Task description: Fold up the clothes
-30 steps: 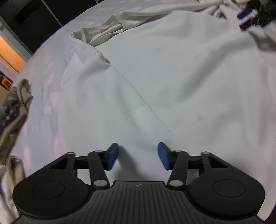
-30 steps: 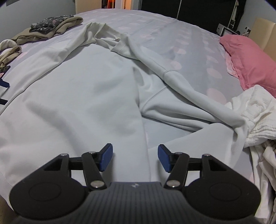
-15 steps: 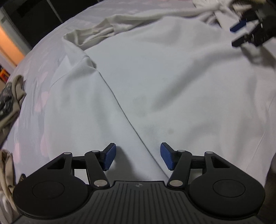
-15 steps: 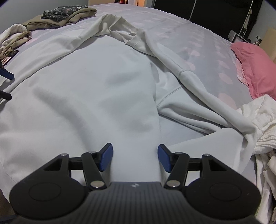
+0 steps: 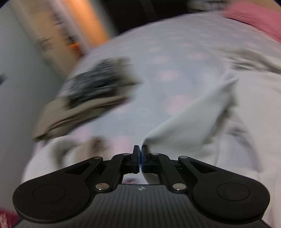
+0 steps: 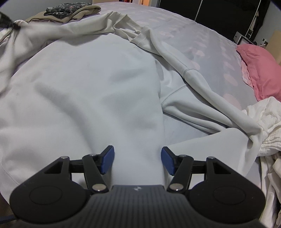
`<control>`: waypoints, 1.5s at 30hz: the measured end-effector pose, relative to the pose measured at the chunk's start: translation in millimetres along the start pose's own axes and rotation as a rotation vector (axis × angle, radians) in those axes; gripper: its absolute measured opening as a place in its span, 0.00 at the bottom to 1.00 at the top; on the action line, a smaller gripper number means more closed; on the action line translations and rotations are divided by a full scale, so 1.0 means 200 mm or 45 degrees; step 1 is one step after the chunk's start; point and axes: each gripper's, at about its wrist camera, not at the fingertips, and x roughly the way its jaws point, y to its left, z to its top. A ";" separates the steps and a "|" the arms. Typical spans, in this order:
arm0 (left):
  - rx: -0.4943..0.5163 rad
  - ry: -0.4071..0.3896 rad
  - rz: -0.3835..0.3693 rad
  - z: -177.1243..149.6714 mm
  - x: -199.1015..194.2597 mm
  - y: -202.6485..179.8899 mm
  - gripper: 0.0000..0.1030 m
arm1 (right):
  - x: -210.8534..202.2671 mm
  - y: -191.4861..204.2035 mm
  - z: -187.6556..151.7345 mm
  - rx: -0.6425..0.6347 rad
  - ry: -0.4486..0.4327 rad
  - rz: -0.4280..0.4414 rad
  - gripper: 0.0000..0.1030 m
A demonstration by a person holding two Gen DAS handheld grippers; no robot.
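Left wrist view: fingers (image 5: pixel 140 152) pinch the white garment's (image 5: pixel 202 112) edge; right gripper (image 6: pixel 137 159) gapes, empty.

A pink pillow (image 6: pixel 260 70) lies at the right side of the bed (image 6: pixel 193 35), which has a dotted sheet. Behind it stands a dark wardrobe (image 6: pixel 219 10).

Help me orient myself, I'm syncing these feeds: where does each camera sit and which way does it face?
Left wrist: on the left gripper, shut on the white sweatshirt's edge, blurred, facing across the bed.
Right wrist: on the right gripper, open above the sweatshirt, looking down the bed.
Shared: sweatshirt, dark patterned garment, pink pillow.
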 end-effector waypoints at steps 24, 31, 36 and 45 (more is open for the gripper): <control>-0.158 0.030 0.164 0.06 0.00 0.35 0.58 | -0.13 -0.14 -0.02 0.116 0.006 -0.137 0.62; -0.256 0.039 0.155 0.09 0.00 0.40 0.61 | -0.10 -0.38 -0.14 0.494 0.062 -0.241 0.62; -0.221 0.014 0.147 0.13 -0.02 0.34 0.61 | 0.03 -0.47 -0.24 0.860 0.168 -0.344 0.70; -0.255 -0.037 0.126 0.15 -0.04 0.32 0.57 | 0.06 -0.47 -0.30 1.002 0.120 -0.448 0.72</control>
